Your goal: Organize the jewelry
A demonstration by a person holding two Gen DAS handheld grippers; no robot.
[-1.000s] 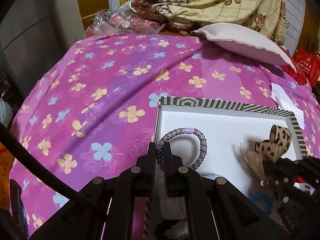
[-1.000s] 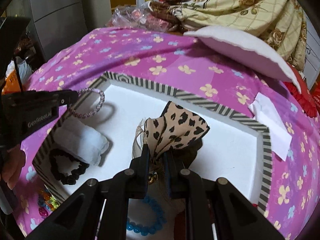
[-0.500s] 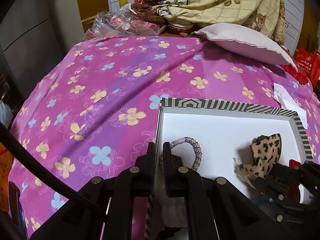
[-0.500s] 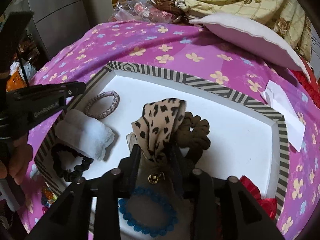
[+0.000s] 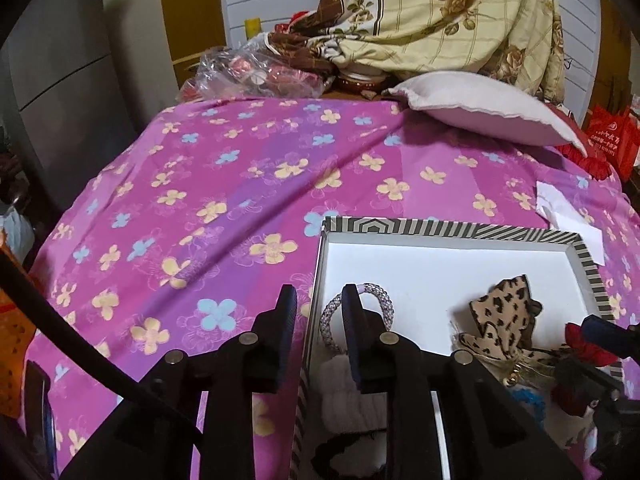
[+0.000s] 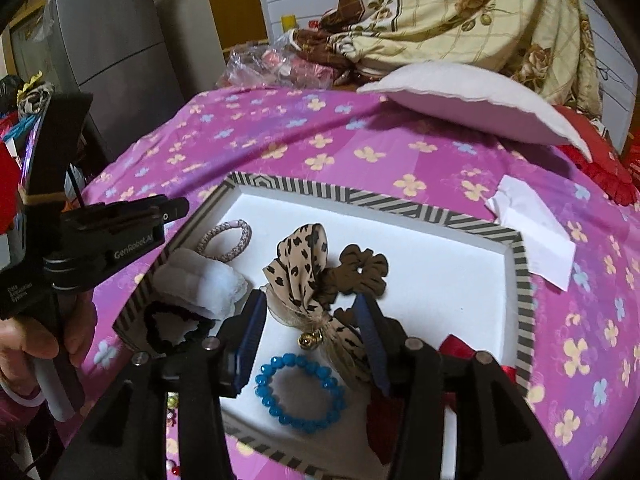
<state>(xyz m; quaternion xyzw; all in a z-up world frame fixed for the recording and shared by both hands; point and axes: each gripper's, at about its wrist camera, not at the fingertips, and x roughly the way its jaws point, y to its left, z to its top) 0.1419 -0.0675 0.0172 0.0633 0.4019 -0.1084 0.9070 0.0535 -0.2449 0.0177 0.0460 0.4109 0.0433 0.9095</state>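
We have both pieces down: left gripper (image 5: 318, 312) and right gripper (image 6: 308, 320) stand apart (jaws just opened), braided bracelet (image 6: 226, 240) and leopard bow (image 6: 304, 272) lying free in the tray (image 6: 524, 280) ahead; loose beads (image 6: 172, 404) outside probably remain.

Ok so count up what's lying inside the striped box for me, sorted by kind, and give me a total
Inside the striped box:
Hair ties and scrunchies: 3 (braided pink-purple tie, brown scrunchie, black scrunchie)
Bows: 2 (leopard-print bow, red bow, partly hidden)
Beaded bracelets: 1 (blue bracelet)
White cloth pads: 1 (white cloth)
Total: 7
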